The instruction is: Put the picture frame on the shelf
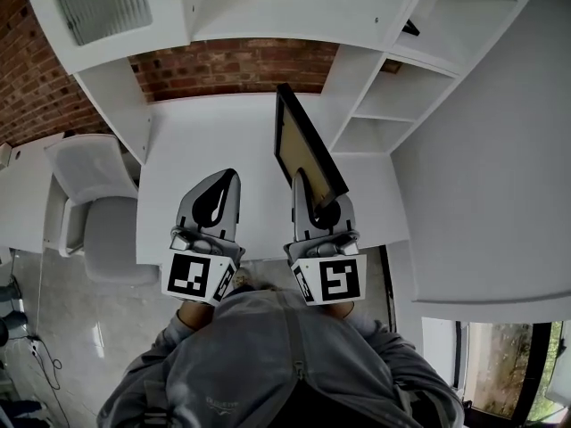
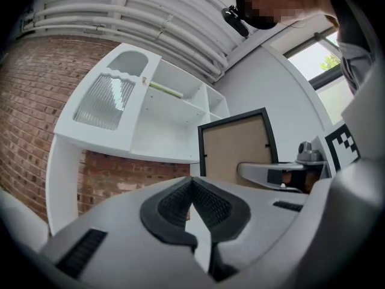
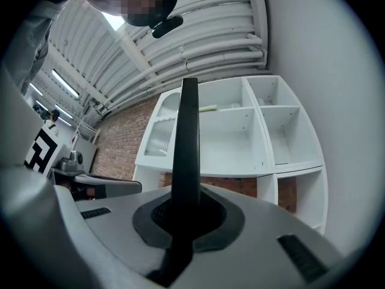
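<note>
Right hand-held gripper (image 1: 308, 191) clamped on the upright picture frame (image 1: 302, 144); left hand-held gripper (image 1: 219, 194) beside it, jaws together, empty.

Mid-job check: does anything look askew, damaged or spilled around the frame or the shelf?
Nothing stands out. The picture frame is clamped by its edge in the right gripper, over the white desk, with no visible damage. The left gripper is shut and empty. The shelf looks intact.
</note>
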Demonstrator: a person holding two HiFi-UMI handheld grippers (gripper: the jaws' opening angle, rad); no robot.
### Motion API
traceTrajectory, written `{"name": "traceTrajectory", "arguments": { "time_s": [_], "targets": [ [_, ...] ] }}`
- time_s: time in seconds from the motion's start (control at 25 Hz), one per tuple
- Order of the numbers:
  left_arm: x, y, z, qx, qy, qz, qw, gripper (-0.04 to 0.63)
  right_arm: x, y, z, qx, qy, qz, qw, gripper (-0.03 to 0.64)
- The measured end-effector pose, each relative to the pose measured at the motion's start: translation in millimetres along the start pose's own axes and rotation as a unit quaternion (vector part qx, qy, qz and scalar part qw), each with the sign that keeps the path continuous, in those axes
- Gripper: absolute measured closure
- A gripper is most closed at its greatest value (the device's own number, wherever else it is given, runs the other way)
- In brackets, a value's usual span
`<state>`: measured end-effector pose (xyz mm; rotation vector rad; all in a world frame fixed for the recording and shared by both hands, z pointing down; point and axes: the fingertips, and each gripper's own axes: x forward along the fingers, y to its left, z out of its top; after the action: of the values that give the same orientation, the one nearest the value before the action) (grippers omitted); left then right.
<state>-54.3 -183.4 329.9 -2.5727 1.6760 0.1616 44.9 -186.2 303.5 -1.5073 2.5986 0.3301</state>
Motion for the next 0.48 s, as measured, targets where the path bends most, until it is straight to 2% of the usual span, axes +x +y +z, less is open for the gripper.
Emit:
{"name": "traceTrajectory", "arguments": {
  "time_s": [0.48],
  "targets": [
    [35, 45, -2, 0.0, 0.0, -0.058, 0.9983, 0.589, 53, 12, -9, -0.012, 0.0, -0.043, 0.999, 0.584]
  ]
}}
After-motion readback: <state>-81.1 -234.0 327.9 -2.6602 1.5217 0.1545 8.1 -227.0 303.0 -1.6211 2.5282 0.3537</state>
